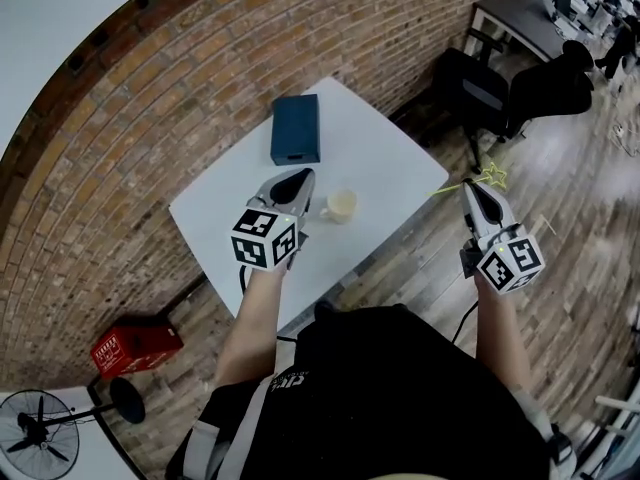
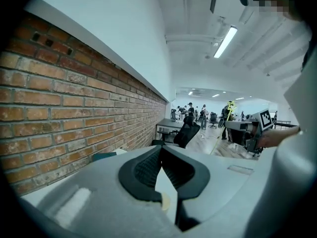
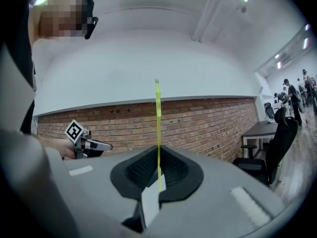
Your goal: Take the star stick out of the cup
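Note:
A cream cup [image 1: 341, 205] stands on the white table [image 1: 380, 148], near its right front edge. My left gripper [image 1: 303, 175] hovers just left of the cup, its jaws together with nothing between them [image 2: 161, 148]. My right gripper [image 1: 468, 186] is off the table's right edge, over the wooden floor, well clear of the cup. It is shut on the thin yellow-green star stick [image 1: 462, 185], whose star [image 1: 492, 176] sits by the jaw tips. In the right gripper view the stick [image 3: 158, 123] rises straight up from the shut jaws [image 3: 158, 148].
A dark blue box [image 1: 296, 129] lies at the table's far side. Black office chairs [image 1: 490, 88] and a dark desk [image 1: 520, 18] stand beyond the table's right. A red box [image 1: 135, 346] and a fan [image 1: 38, 433] are on the floor at left, by the brick wall [image 1: 150, 88].

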`<state>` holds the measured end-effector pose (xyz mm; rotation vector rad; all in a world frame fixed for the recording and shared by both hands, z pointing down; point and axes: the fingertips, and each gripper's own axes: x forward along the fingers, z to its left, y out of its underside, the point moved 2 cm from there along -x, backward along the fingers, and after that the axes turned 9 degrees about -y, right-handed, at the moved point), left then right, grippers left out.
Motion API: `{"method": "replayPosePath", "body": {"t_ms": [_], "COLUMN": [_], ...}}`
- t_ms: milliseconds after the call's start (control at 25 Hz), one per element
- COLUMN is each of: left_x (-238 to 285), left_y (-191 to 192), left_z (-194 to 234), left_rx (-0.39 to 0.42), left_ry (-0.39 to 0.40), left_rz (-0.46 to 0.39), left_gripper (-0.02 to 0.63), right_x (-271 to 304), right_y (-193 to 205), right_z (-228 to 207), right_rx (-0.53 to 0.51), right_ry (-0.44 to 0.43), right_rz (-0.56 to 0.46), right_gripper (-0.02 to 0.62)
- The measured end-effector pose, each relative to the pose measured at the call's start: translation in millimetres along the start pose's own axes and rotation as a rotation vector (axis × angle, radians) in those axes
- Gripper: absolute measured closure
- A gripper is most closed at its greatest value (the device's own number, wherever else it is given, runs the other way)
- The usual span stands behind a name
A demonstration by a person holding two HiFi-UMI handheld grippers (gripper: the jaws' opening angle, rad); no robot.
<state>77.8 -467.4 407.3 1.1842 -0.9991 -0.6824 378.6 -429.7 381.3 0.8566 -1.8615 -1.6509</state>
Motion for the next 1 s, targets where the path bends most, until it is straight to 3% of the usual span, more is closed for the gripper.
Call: {"method": "replayPosePath", "body": {"t_ms": [600, 1000], "left_x": [3, -4], "left_y": [4, 8], "left_z": [-24, -2], "left_rx": [-0.011, -0.018], "left_ry": [0.003, 0.003], "left_rz": [0.005, 0.011], "left_gripper": [0.598, 0.599], "right_x": [-20, 6], "right_y": [13, 16], "right_z": [-4, 13], "right_rx": [0.022, 0.019], "right_ry": [-0.009, -0.035], "right_rz": [0.035, 0.038], "right_gripper": [0.583, 0.583]}}
